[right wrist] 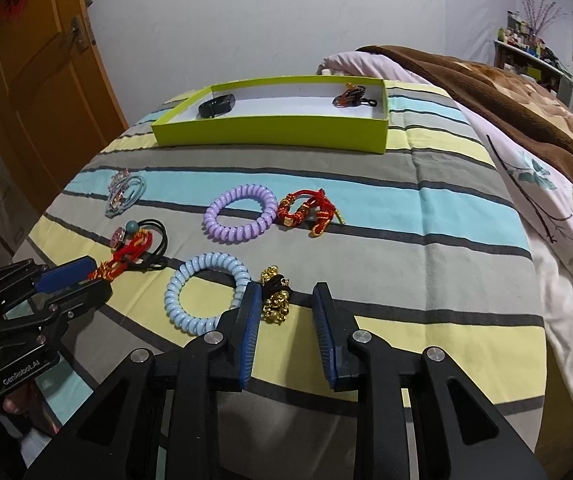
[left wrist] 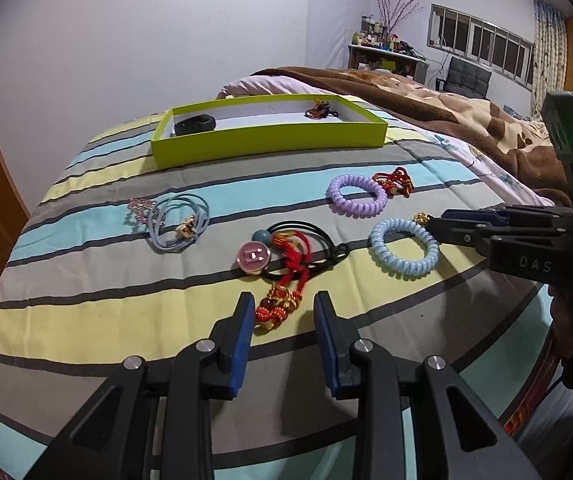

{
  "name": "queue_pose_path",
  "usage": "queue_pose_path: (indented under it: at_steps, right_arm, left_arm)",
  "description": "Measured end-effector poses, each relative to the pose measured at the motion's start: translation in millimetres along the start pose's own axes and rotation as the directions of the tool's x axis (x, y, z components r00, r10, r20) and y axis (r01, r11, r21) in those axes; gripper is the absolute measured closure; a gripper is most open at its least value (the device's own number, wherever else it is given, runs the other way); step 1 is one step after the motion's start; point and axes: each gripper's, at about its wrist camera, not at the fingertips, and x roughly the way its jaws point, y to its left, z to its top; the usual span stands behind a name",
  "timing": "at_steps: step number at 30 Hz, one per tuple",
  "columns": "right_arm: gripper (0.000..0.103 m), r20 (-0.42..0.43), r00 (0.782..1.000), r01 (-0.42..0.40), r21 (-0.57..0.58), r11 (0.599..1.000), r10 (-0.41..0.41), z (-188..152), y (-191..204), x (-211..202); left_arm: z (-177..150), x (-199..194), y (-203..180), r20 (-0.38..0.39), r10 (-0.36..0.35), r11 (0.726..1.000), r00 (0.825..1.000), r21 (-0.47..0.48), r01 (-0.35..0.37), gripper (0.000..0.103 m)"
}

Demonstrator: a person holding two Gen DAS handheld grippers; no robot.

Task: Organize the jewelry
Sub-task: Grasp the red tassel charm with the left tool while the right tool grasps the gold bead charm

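Observation:
My left gripper point(left wrist: 284, 312) is open low over the bed, its fingers on either side of a red-and-gold knotted bracelet point(left wrist: 282, 300) that lies across a black hair tie point(left wrist: 310, 248). My right gripper point(right wrist: 284, 304) is open around a gold-and-black charm bracelet point(right wrist: 275, 298), beside a light blue spiral hair tie point(right wrist: 206, 294). A purple spiral tie point(right wrist: 240, 212) and a second red bracelet point(right wrist: 306, 210) lie further off. The green box point(right wrist: 270, 130) at the back holds a black band point(right wrist: 216, 105) and a dark beaded bracelet point(right wrist: 350, 96).
A pink round charm point(left wrist: 253, 258) and a teal bead point(left wrist: 261, 236) lie by the black tie. A pale blue hair tie with a pink beaded piece point(left wrist: 174, 220) lies at the left. A brown blanket point(left wrist: 446, 108) covers the right. A door point(right wrist: 34, 80) stands at the left.

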Motion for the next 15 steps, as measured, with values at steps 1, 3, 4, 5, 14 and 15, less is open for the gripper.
queue_pose_path:
  at_steps: [1,3,4,5,14,15]
  right_arm:
    - [0.078,-0.001,1.000,0.001,-0.006,1.000,-0.001,0,1,1]
    - [0.081,-0.006,1.000,0.003,-0.024,1.000,-0.003,1,3,2]
    - [0.085,-0.008,1.000,0.008,-0.035,0.999,-0.008,1,5,2]
    - [0.087,-0.010,1.000,0.015,-0.051,0.999,-0.015,1,7,3]
    - [0.088,-0.003,1.000,0.013,-0.043,0.999,-0.013,-4,6,-4]
    - [0.088,-0.002,1.000,0.011,-0.038,0.999,-0.011,-5,6,-6]
  left_arm:
    - [0,0,-1,-0.003,-0.002,1.000,1.000,0.005,0.002,0.079]
    - [0,2,-4,-0.006,-0.003,1.000,1.000,0.017,0.003,0.086]
    - [0,2,-5,-0.008,0.005,1.000,1.000,0.025,-0.005,0.087]
    - [0,1,-7,-0.007,0.011,0.999,1.000,0.034,-0.010,0.090]
    - [-5,-7,-13,0.014,-0.030,0.999,0.999,0.032,0.030,0.094]
    - [-6,-9,-14,0.019,-0.037,0.999,0.999,0.030,0.037,0.094]
